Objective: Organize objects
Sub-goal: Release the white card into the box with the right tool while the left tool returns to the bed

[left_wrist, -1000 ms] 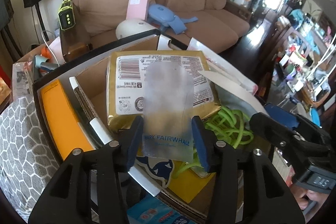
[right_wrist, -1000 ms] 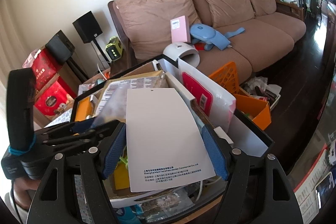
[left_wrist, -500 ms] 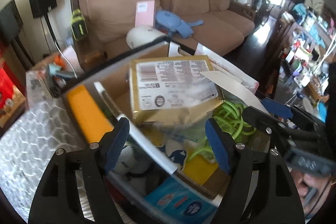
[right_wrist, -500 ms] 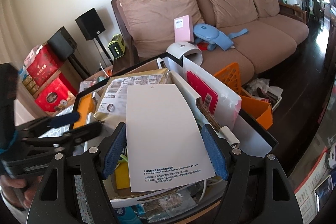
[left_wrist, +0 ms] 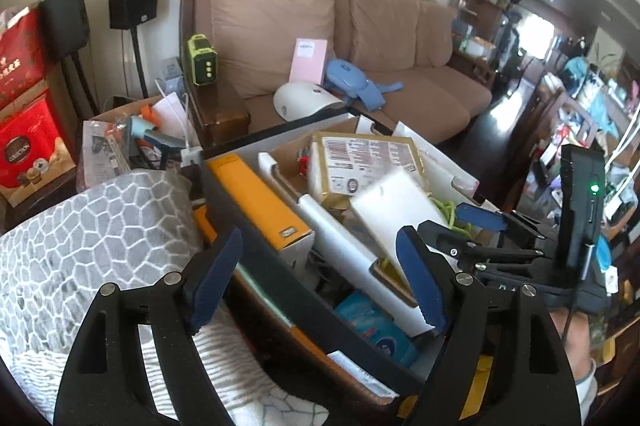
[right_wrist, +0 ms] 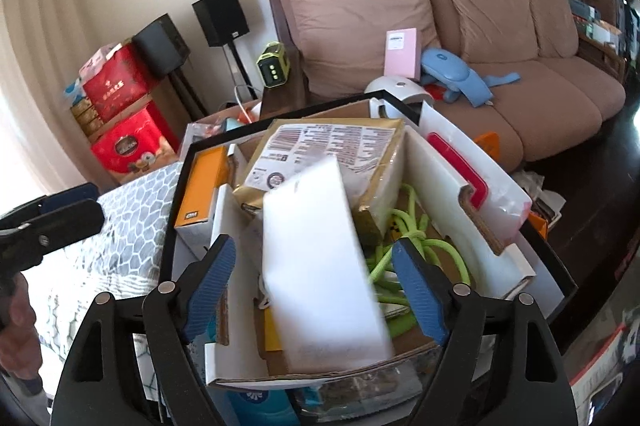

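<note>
White card lying loose in the crowded box

The blank, blurred white card [right_wrist: 320,262] is resting tilted on the gold packet [right_wrist: 328,158] inside the black-rimmed box [right_wrist: 172,210]; right gripper [right_wrist: 316,286] jaws, just widening, are standing released around it, left gripper [left_wrist: 316,278] jaws likewise released and empty.

brown sofa [left_wrist: 400,38] | black speaker [right_wrist: 220,16] | red boxes [right_wrist: 124,114]

You can read almost nothing here — the white printed label [right_wrist: 320,150] on the gold package [right_wrist: 384,186] shows barcode stripes and a round stamp, its print too small, and the far red boxes [right_wrist: 120,114] carry blurred gold characters.
</note>
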`<state>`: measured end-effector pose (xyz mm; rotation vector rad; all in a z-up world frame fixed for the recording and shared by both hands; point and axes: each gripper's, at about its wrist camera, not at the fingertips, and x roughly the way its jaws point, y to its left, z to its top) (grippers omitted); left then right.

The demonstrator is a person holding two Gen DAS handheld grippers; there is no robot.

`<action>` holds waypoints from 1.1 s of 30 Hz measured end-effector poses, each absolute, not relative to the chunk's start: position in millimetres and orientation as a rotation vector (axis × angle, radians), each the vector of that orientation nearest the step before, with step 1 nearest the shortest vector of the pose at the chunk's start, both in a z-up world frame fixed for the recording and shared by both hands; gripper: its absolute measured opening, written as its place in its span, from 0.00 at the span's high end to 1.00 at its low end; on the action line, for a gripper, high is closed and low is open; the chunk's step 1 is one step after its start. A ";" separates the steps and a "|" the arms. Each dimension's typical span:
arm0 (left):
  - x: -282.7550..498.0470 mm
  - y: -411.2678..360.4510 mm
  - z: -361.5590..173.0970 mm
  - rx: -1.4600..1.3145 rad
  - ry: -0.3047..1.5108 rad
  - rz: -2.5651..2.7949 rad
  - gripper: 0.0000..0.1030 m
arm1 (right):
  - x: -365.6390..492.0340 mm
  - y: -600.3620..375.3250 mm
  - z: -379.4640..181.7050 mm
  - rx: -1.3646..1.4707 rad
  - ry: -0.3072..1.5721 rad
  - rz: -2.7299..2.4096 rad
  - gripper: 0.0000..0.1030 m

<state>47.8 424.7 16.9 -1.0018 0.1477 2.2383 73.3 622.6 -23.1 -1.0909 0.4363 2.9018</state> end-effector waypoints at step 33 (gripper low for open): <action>19.5 97.5 -34.9 -1.325 -0.278 2.750 0.19 | 93.9 600.8 26.0 -0.779 0.617 3.128 0.14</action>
